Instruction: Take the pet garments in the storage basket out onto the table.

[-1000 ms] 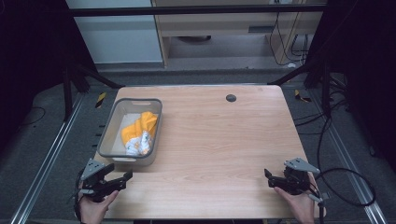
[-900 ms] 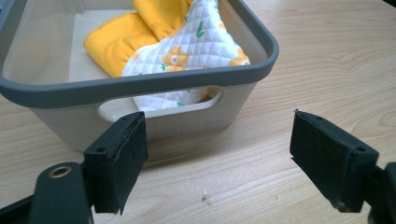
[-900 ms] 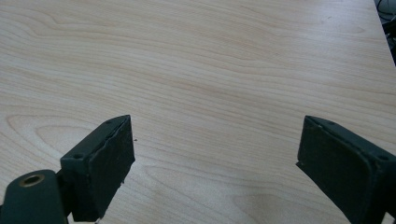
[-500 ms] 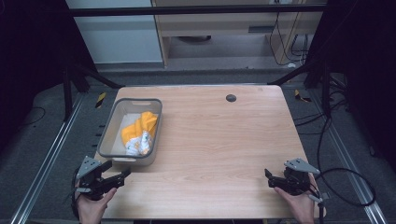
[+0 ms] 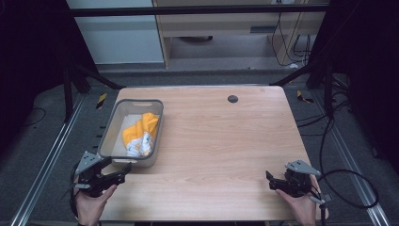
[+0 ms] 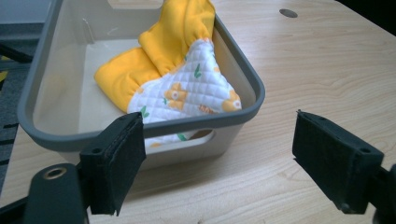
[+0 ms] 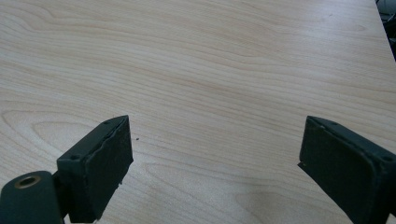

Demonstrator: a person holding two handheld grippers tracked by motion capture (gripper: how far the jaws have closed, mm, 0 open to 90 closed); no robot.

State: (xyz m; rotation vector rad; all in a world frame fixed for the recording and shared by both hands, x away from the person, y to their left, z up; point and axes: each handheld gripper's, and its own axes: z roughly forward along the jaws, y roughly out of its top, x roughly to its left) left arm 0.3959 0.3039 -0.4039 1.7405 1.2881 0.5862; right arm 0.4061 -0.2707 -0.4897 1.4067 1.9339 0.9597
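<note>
**Both hand-held grippers spread wide, nothing held**

Left hand-held gripper (image 5: 123,173) low at the near left corner of the worktop (image 5: 221,141), gripped by the person's left hand (image 5: 91,205), grey three-cornered plate on top. Jaws set far apart in the left gripper view, nothing between them, aimed at the near short end of the grey bin (image 6: 252,88). One jaw pad seen in front of the bin's near wall beside the handle cut-out, the other over bare wood to the side; contact with the wall impossible to tell.

Inside the bin, a bunched cloth (image 6: 177,79): plain yellow on one face, white quilted with orange and green figures on the other. Heaped toward the near end and one long side, a yellow fold leaning up against that side wall, a bit of the quilted part visible through the handle cut-out. Far part of the bin floor bare.

Right hand-held gripper (image 5: 268,180) at the near right corner, held by the right hand (image 5: 301,207), cable looping off onto the floor. Jaws wide apart in the right gripper view, bare light wood grain between them.

Farther out, a small dark round hole (image 5: 232,99) in the worktop near its far edge, well apart from the bin.
</note>
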